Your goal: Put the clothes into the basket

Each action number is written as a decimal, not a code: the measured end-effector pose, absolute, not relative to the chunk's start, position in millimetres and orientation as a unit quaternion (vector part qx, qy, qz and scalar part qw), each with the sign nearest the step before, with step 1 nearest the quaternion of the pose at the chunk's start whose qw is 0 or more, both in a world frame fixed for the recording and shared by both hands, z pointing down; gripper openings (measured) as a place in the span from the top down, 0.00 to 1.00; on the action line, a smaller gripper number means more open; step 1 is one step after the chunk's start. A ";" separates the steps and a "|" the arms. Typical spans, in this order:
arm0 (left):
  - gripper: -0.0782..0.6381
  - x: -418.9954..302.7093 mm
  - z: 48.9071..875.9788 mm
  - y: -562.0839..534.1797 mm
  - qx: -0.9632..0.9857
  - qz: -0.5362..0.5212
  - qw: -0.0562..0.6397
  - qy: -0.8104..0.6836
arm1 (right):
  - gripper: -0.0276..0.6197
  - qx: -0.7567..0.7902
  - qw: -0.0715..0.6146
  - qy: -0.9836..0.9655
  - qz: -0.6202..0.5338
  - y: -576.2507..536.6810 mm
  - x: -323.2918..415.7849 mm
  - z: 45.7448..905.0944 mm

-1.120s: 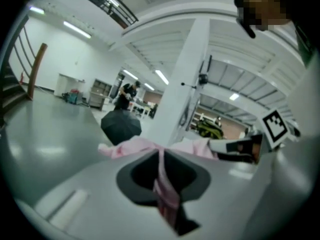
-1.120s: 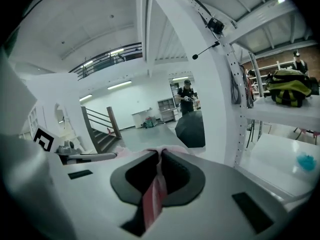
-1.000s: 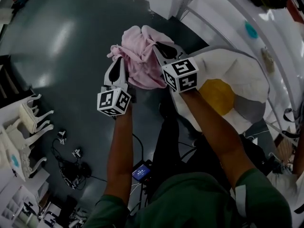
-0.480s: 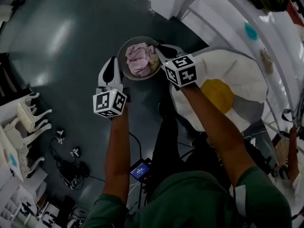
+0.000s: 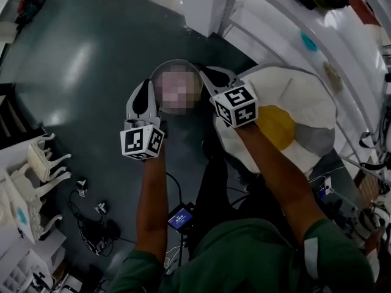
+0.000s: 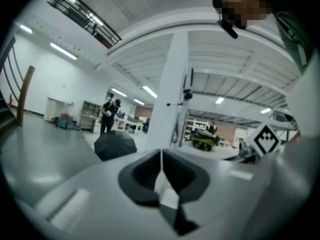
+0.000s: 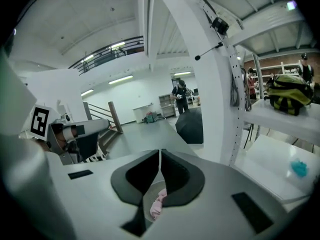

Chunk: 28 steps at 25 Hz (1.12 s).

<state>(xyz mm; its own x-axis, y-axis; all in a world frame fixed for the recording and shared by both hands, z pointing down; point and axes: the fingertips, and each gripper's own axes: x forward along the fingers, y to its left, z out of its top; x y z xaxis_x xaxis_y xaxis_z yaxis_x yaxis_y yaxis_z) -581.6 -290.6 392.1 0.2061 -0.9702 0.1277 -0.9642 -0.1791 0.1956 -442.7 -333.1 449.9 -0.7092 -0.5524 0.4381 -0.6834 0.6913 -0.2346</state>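
Observation:
A round grey basket (image 5: 157,72) stands on the dark floor below my hands; a mosaic patch covers its inside in the head view. In the right gripper view a pink garment (image 7: 159,204) lies in the basket (image 7: 146,210), seen under the jaws. My left gripper (image 5: 146,85) hangs over the basket's left rim, and my right gripper (image 5: 205,72) over its right rim. Both are shut and hold nothing: in the left gripper view the left gripper (image 6: 161,154) shows its jaws pressed together, and so does the right gripper (image 7: 160,154).
A white and yellow egg-shaped cushion (image 5: 293,115) lies right of the basket. A white post (image 5: 208,5) and shelving stand behind it. White chairs (image 5: 36,163) and cables (image 5: 91,218) are at the left. A black umbrella (image 7: 190,126) lies farther off.
A second ago the pink garment hung between both grippers. Half a second ago it lay in the basket. Both grippers have since risen slightly, empty.

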 end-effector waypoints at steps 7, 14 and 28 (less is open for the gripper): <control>0.88 -537.8 321.5 -279.8 0.795 -0.026 0.072 -0.602 | 0.95 0.345 0.115 -0.919 0.154 -303.2 -399.6 357.8; 0.88 -470.2 237.5 -258.5 0.833 -0.024 0.012 -0.553 | 0.95 0.349 0.074 -0.929 0.100 -265.7 -332.3 241.8; 0.88 -381.2 166.1 -106.8 0.848 0.024 -0.046 -0.527 | 0.95 0.354 0.042 -0.932 0.063 -92.1 -195.8 165.6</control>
<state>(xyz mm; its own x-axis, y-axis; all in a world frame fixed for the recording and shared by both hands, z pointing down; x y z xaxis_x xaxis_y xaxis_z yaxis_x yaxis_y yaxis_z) -381.2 -106.8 166.1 0.4439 -0.8961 -0.0067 -0.8916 -0.4409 -0.1034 -195.8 -92.1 165.6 -0.7459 -0.6546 0.1230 -0.6652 0.7414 -0.0881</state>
